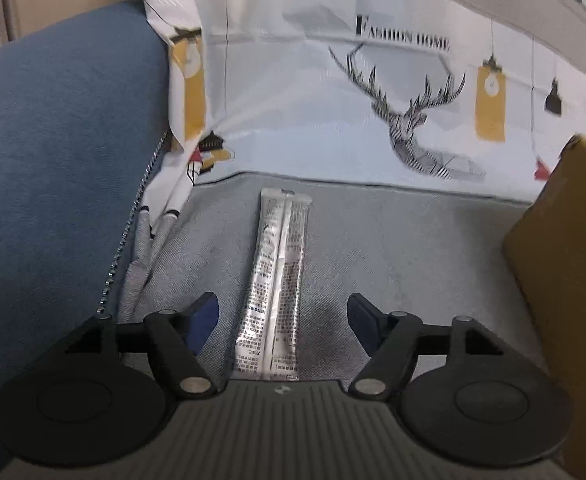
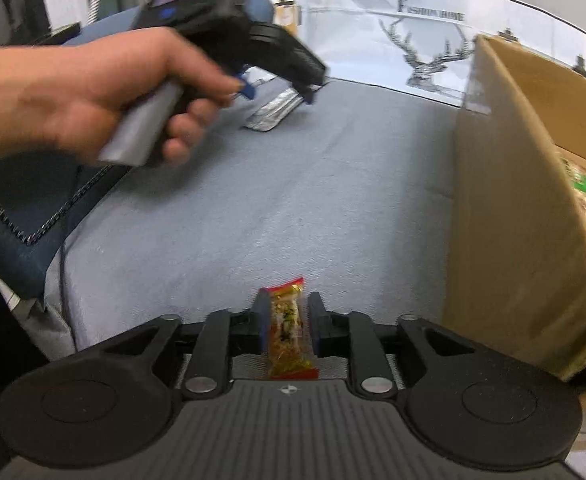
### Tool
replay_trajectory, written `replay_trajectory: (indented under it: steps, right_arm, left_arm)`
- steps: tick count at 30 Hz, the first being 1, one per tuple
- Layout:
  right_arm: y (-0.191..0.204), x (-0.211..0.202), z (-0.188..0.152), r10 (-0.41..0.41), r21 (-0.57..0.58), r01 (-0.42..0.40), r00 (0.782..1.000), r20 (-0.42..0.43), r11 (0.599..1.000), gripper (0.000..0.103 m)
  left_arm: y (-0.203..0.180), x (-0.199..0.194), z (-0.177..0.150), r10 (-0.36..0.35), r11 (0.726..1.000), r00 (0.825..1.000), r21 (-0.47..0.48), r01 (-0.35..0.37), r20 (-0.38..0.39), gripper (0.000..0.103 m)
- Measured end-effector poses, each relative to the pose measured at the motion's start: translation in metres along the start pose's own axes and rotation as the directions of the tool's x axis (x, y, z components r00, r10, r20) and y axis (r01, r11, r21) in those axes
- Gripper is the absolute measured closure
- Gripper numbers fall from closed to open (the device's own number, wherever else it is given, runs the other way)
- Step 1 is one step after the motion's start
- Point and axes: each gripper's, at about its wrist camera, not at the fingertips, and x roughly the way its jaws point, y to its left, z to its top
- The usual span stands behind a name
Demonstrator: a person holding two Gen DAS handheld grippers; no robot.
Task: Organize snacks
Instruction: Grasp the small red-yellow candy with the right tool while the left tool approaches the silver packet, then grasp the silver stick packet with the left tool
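A long silver sachet (image 1: 277,280) lies flat on the grey fabric floor (image 1: 393,248), pointing away from me. My left gripper (image 1: 283,298) stands open over its near half, both fingers well clear of its sides. In the right wrist view a person's hand (image 2: 93,92) holds that left gripper (image 2: 311,90) above the same silver sachet (image 2: 271,114). My right gripper (image 2: 288,298) is low over the grey fabric with a small red-and-yellow snack packet (image 2: 289,328) between its fingers. The left pad is against the packet and a narrow gap shows at the right pad.
A brown cardboard box (image 2: 513,200) with several colourful snacks inside stands on the right, its corner (image 1: 565,280) close to the left gripper. A white fabric wall printed with a deer (image 1: 373,80) closes the far side. A blue zipped cushion (image 1: 53,160) lies on the left.
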Motion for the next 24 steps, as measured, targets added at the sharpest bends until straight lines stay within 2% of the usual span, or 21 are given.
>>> replay_trajectory:
  steps: [1, 3, 4, 5, 7, 8, 9, 11, 13, 16, 20, 24]
  right_arm:
    - [0.001, 0.002, -0.002, 0.002, -0.008, -0.002, 1.000, -0.019, 1.000, 0.069]
    - [0.002, 0.005, -0.005, 0.003, -0.024, -0.004, 1.000, -0.031, 1.000, 0.069]
    - [0.004, 0.005, -0.005, 0.000, -0.041, -0.001, 1.000, -0.031, 0.999, 0.068]
    - [0.006, 0.005, -0.005, -0.001, -0.058, -0.001, 1.000, -0.031, 0.998, 0.068]
    - [0.006, 0.006, -0.004, 0.003, -0.066, -0.005, 1.000, -0.030, 0.998, 0.070]
    - [0.007, 0.006, -0.004, 0.001, -0.064, -0.002, 1.000, -0.027, 0.998, 0.074]
    - [0.007, 0.006, -0.004, -0.004, -0.063, 0.003, 1.000, -0.023, 0.998, 0.083]
    - [0.006, 0.006, -0.002, 0.002, -0.052, -0.003, 1.000, -0.021, 0.999, 0.084]
    - [0.003, 0.006, 0.000, 0.005, -0.034, -0.006, 1.000, -0.020, 0.999, 0.084]
    - [0.000, -0.001, 0.005, 0.005, -0.017, -0.005, 1.000, -0.003, 1.000, 0.084]
    - [-0.002, -0.005, 0.009, 0.006, 0.013, -0.006, 1.000, 0.006, 1.000, 0.084]
    - [-0.002, -0.005, 0.006, -0.009, 0.023, 0.008, 1.000, 0.001, 1.000, 0.084]
  left_arm:
    - [0.000, 0.004, 0.000, 0.010, 1.000, 1.000, 0.003, -0.010, -0.012, 0.030]
    - [0.002, 0.007, -0.002, 0.015, 1.000, 1.000, -0.003, -0.015, -0.024, 0.046]
    - [0.002, 0.006, -0.002, 0.017, 1.000, 1.000, -0.004, -0.017, -0.018, 0.066]
    - [0.003, 0.005, -0.001, 0.014, 1.000, 1.000, -0.007, -0.014, -0.018, 0.070]
    - [0.005, 0.002, 0.000, 0.000, 1.000, 1.000, -0.022, -0.001, -0.031, 0.073]
    - [0.005, 0.000, -0.001, -0.008, 1.000, 0.999, -0.023, 0.008, -0.037, 0.075]
    - [0.005, -0.003, -0.001, -0.013, 1.000, 0.999, -0.023, 0.012, -0.044, 0.078]
    - [0.007, -0.011, -0.001, -0.018, 0.998, 0.997, -0.053, 0.015, -0.071, 0.079]
    - [0.012, -0.024, 0.000, -0.033, 0.992, 0.993, -0.124, 0.019, -0.115, 0.080]
    - [0.013, -0.044, -0.005, -0.088, 0.980, 0.979, -0.193, 0.052, -0.183, 0.080]
    - [0.000, -0.080, -0.031, -0.060, 0.986, 0.963, -0.165, 0.016, -0.263, 0.080]
    - [0.002, -0.113, -0.064, -0.099, 0.961, 0.945, -0.277, 0.008, -0.313, 0.080]
